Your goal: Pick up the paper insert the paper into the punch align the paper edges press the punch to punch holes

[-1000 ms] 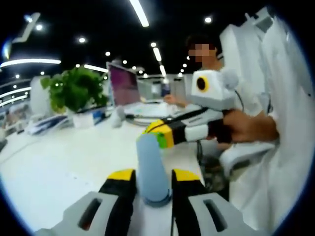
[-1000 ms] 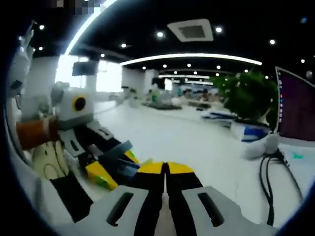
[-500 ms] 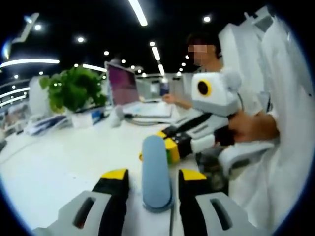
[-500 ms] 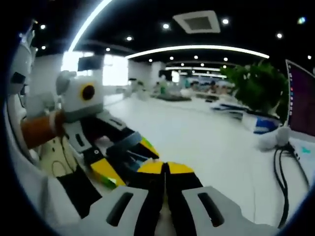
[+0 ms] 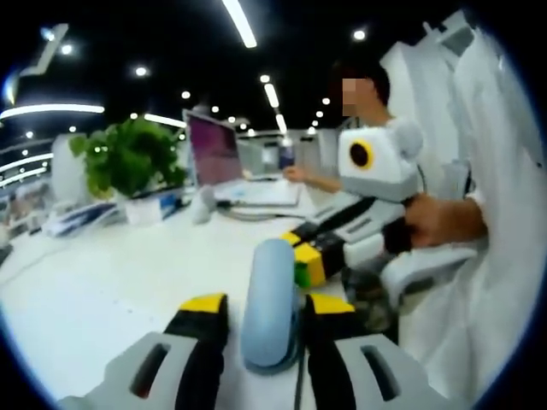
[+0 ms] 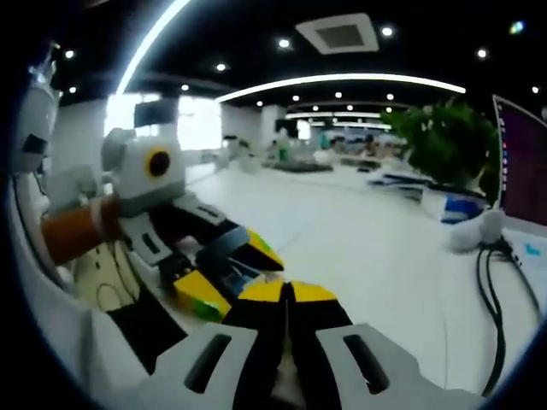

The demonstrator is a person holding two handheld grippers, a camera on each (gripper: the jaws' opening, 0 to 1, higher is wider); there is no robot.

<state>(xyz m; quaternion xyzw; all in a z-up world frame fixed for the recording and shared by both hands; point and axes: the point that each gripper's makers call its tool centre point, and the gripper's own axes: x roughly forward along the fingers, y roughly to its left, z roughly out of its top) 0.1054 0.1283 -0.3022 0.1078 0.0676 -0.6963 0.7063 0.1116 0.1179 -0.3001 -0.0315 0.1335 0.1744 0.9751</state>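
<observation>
The left tongs (image 5: 261, 312) stand open around the pale blue punch (image 5: 270, 303), its handle rising between the two yellow-tipped jaws; a second ago those jaws sat tight against the handle, then spread, and now the right-hand jaw looks to touch it again while the left stands just off. The right tongs (image 6: 287, 295) are pressed together with nothing seen between them, as they were a second ago. In the left gripper view they (image 5: 309, 256) reach in from the right, just behind the punch, a little farther back than before. The punch stands on the white desk (image 5: 102, 282); paper under it cannot be made out. Judging by the loosened hold, the pressing step appears to be at its end or being reset. Beyond, a monitor (image 5: 212, 147), a plant (image 5: 128, 154) and a seated person (image 5: 359, 111) line the desk.
</observation>
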